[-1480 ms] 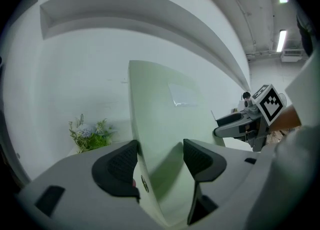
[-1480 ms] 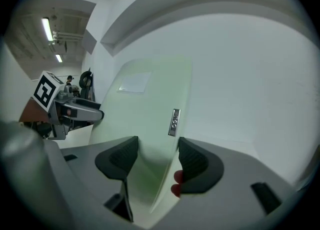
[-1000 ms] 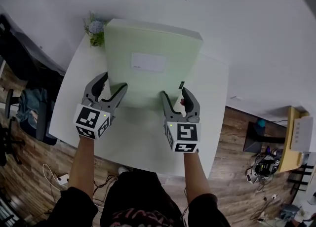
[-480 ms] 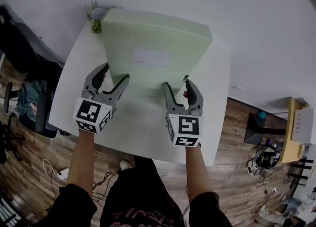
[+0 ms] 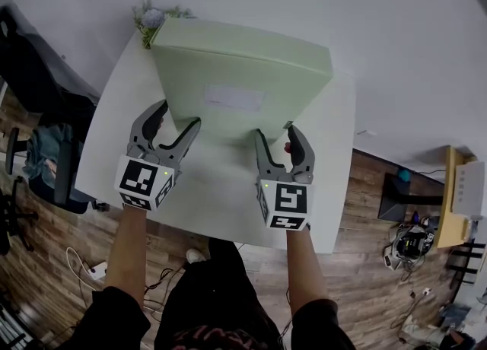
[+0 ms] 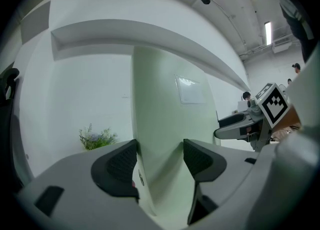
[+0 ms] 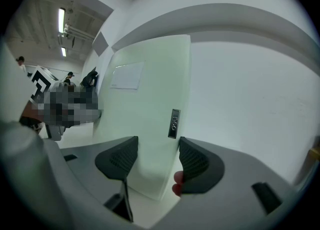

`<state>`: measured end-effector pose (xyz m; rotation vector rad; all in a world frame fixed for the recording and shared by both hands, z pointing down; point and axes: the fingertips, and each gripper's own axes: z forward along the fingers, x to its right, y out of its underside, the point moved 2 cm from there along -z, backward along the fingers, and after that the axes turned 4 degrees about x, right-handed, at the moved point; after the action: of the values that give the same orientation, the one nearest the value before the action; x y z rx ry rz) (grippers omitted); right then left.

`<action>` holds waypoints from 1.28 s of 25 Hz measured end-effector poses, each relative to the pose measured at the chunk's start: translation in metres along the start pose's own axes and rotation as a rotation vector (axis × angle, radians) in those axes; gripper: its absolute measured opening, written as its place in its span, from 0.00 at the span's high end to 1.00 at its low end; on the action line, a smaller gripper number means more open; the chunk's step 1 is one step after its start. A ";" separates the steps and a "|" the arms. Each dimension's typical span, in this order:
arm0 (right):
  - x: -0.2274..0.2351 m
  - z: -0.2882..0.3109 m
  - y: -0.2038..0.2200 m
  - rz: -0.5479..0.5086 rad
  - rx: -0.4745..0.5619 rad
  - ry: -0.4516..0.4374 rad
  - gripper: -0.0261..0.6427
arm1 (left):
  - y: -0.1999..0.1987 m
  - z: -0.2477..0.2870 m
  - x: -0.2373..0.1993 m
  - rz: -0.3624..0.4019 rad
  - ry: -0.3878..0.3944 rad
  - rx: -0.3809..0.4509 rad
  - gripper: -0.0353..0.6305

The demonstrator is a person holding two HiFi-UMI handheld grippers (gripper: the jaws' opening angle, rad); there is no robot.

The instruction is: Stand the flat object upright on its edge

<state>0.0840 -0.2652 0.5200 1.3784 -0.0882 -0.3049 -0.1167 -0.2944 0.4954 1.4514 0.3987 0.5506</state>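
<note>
A large pale green flat panel with a white label stands tilted on the white table, its near edge down and its far edge raised. My left gripper is shut on the panel's lower left corner; in the left gripper view the panel fills the gap between the pads of that gripper. My right gripper is shut on the lower right corner, with the panel's side between its pads. A small black tag sits on that side.
A small potted plant stands at the table's back left corner, close behind the panel. A white wall rises just past the table. A dark chair stands on the wooden floor at the left. The table's front edge is near my arms.
The panel has tipped up further, its far edge rising. Both grippers have kept their hold on the lower corners and shifted slightly nearer.
</note>
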 end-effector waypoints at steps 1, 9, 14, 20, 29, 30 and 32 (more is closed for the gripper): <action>0.000 0.000 0.000 -0.001 0.005 0.001 0.55 | 0.000 -0.001 0.000 0.004 -0.003 0.005 0.50; -0.007 -0.008 0.004 -0.006 0.024 0.005 0.55 | 0.005 -0.011 0.004 0.022 -0.020 0.015 0.50; -0.007 -0.013 0.003 0.001 0.032 0.008 0.55 | 0.004 -0.013 0.006 0.028 -0.023 0.010 0.50; -0.009 -0.016 0.005 0.001 0.030 0.011 0.55 | 0.005 -0.016 0.008 0.032 -0.030 0.014 0.50; -0.010 -0.016 0.001 -0.017 0.036 0.004 0.55 | 0.005 -0.017 0.008 0.045 -0.020 -0.005 0.50; -0.011 -0.016 0.000 -0.017 0.031 0.002 0.55 | 0.005 -0.017 0.008 0.047 -0.020 -0.012 0.50; -0.011 -0.015 -0.002 -0.008 0.020 0.001 0.55 | 0.007 -0.017 0.007 0.042 -0.021 -0.029 0.50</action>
<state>0.0766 -0.2481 0.5168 1.3994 -0.0854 -0.3113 -0.1210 -0.2762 0.5011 1.4390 0.3435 0.5721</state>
